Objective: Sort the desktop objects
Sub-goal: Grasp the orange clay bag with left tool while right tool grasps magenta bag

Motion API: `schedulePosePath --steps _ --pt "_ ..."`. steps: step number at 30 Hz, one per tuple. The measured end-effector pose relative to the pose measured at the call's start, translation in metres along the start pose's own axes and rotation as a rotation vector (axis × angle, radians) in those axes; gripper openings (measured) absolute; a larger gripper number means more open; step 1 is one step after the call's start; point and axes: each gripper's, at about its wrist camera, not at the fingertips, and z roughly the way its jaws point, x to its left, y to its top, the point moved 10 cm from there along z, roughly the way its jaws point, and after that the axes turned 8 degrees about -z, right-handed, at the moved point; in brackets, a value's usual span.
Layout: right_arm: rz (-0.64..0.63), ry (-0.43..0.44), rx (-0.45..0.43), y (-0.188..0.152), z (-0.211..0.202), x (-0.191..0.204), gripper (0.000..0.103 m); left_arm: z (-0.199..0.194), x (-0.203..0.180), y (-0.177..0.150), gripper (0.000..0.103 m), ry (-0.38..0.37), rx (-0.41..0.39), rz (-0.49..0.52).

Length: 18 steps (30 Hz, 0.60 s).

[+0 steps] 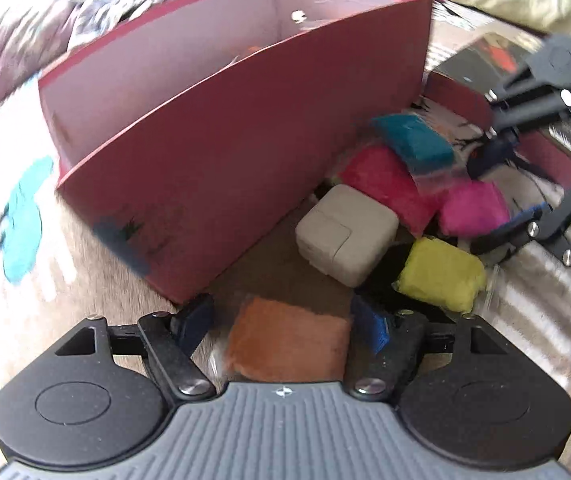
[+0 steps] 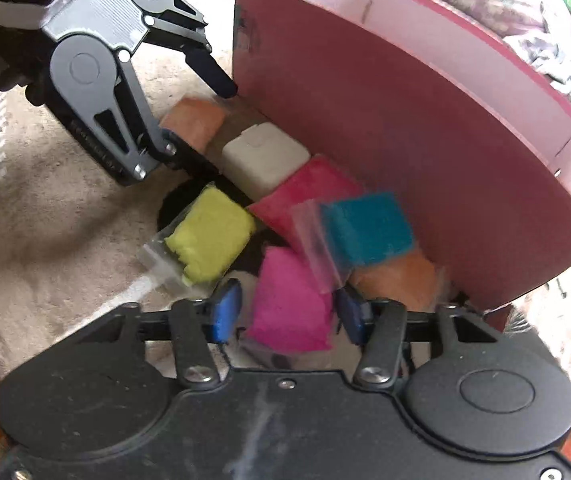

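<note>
two grippers sit over the same cluster of things beside the red box (image 1: 245,152); your left gripper (image 1: 285,322) has its blue pads spread to either side of an orange bag (image 1: 287,340), fingers released, no pad clearly pressing it; from the right wrist view that same left gripper (image 2: 199,114) straddles the orange bag (image 2: 195,120), one finger reaching toward the corner of the red box (image 2: 425,152); your right gripper (image 2: 285,312) is spread too, its blue pads on each side of a magenta bag (image 2: 291,300), and you can't tell from the blur whether either pad touches it; in the left wrist view your right gripper (image 1: 505,196) reaches in from the right edge around the magenta bag (image 1: 473,208); the white power adapter (image 1: 345,234) lies on the cloth just beside the box wall, between the orange bag and a pink bag (image 1: 385,184); a teal bag (image 1: 413,140) rests on top of the pink one; a yellow bag (image 1: 441,274) lies near the adapter, on the side away from the box; in the right wrist view a second orange bag (image 2: 397,280) shows under the teal bag (image 2: 369,228), against the box; the box stands open-topped on a patterned blanket (image 1: 25,220), and what lies inside it is too blurred to name
</note>
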Motion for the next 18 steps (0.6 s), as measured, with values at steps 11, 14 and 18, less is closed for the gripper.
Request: schedulePosePath --steps 11,14,18 --pt "-0.058 0.135 0.04 -0.019 -0.035 0.017 0.041 -0.043 -0.012 -0.027 0.063 0.002 -0.006 0.016" --pt "-0.065 0.129 0.034 -0.021 -0.052 0.018 0.041 -0.067 -0.014 -0.021 0.063 0.003 -0.05 -0.005" --pt "-0.051 0.106 -0.003 -0.007 -0.068 0.018 0.041 -0.098 -0.015 -0.001 0.063 0.026 -0.089 -0.019"
